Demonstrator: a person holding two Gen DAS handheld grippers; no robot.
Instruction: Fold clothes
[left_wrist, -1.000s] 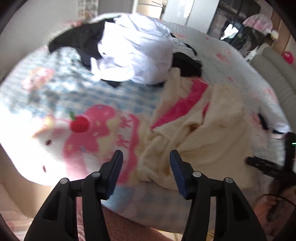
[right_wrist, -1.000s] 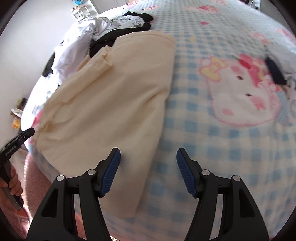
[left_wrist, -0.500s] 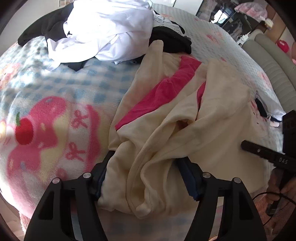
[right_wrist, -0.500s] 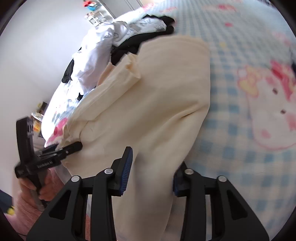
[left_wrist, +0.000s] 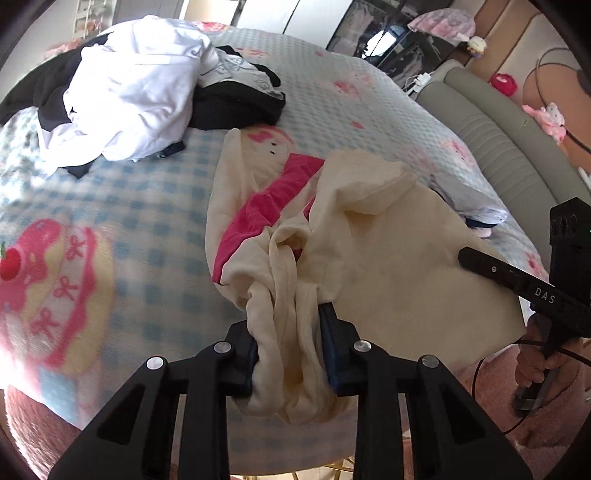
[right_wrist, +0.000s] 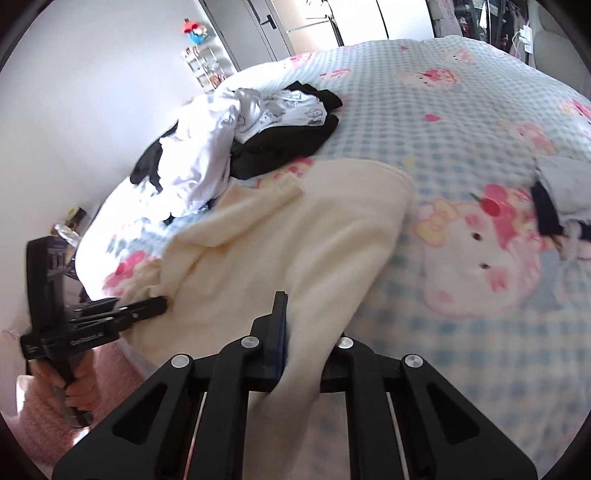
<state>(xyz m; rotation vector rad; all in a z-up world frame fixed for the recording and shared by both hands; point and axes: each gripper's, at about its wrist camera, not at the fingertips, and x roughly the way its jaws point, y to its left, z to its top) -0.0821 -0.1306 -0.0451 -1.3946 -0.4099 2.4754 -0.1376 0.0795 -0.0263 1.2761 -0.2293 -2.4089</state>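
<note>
Cream garment (left_wrist: 388, 251), soft and limp with a pink lining, lies at the centre of both frames on the checked bed (left_wrist: 147, 206). Left gripper (left_wrist: 290, 354) clenches its bunched near edge; right gripper (right_wrist: 303, 354) pinches another edge. Bunched hems give the surest hold.

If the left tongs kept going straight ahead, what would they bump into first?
The left tongs are already clamped on the cream garment, so they would push further into its bunched folds and pink lining, probably.
</note>
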